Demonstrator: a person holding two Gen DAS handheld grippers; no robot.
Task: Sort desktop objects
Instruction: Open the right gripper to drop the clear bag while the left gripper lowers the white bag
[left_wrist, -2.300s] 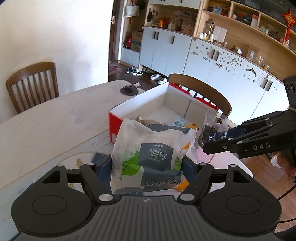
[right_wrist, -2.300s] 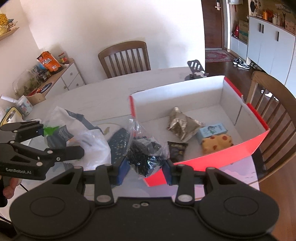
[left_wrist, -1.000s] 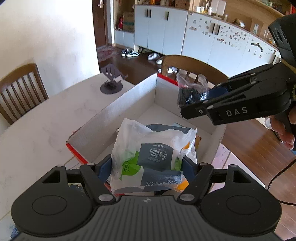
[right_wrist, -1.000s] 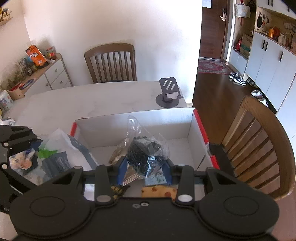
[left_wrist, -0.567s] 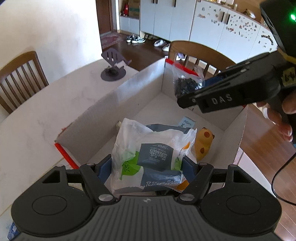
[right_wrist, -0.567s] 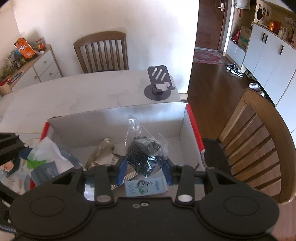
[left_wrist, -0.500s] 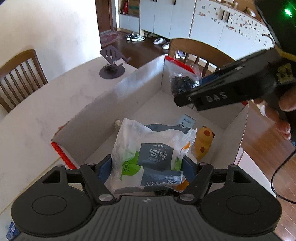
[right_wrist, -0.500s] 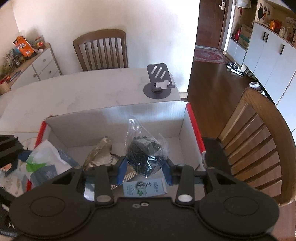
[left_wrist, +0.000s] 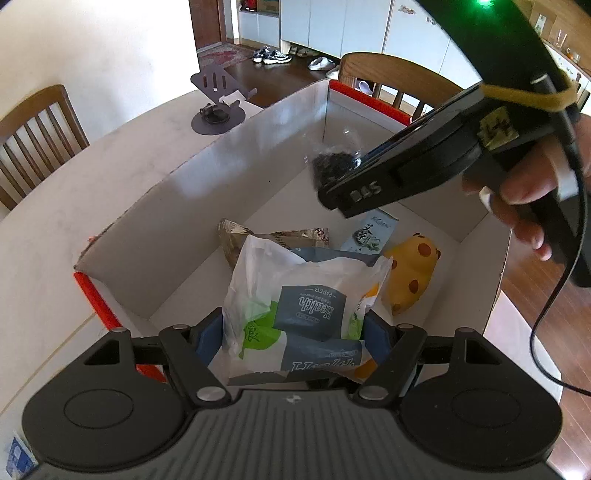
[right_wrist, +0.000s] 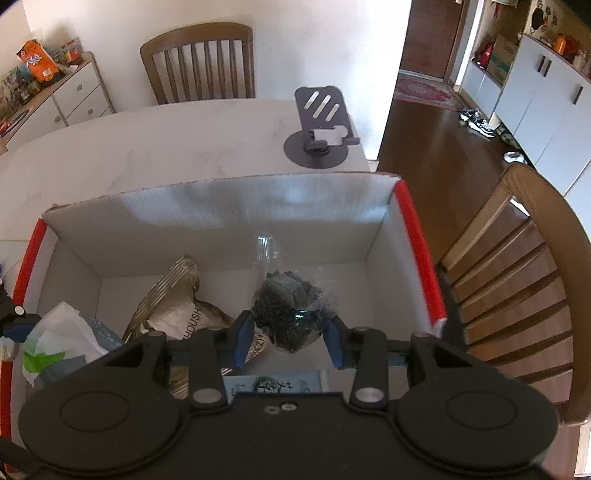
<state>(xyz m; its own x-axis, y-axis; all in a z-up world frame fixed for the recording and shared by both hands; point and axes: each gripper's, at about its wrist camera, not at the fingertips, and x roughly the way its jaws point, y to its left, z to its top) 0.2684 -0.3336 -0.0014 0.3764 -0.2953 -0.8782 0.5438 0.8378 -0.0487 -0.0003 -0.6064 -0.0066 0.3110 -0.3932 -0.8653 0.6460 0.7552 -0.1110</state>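
Observation:
My left gripper (left_wrist: 295, 332) is shut on a white tissue pack (left_wrist: 303, 310) printed "Health", held over the near end of the red-edged cardboard box (left_wrist: 207, 184). My right gripper (right_wrist: 288, 339) is shut on a clear bag of small black parts (right_wrist: 290, 314), held inside the box (right_wrist: 221, 218) above its floor; it also shows in the left wrist view (left_wrist: 332, 166). In the box lie a gold foil packet (right_wrist: 173, 302), a small tea box (left_wrist: 373, 232) and a yellow spotted toy (left_wrist: 410, 273).
A grey phone stand (right_wrist: 321, 129) stands on the white table (right_wrist: 147, 155) beyond the box. Wooden chairs stand at the far side (right_wrist: 199, 55) and right (right_wrist: 524, 288). A cabinet with snacks (right_wrist: 55, 96) is at the far left.
Both grippers moved forward and down over the box with their loads. The right gripper's bag now hangs lower inside the box, and the tissue pack is over the box's near end.

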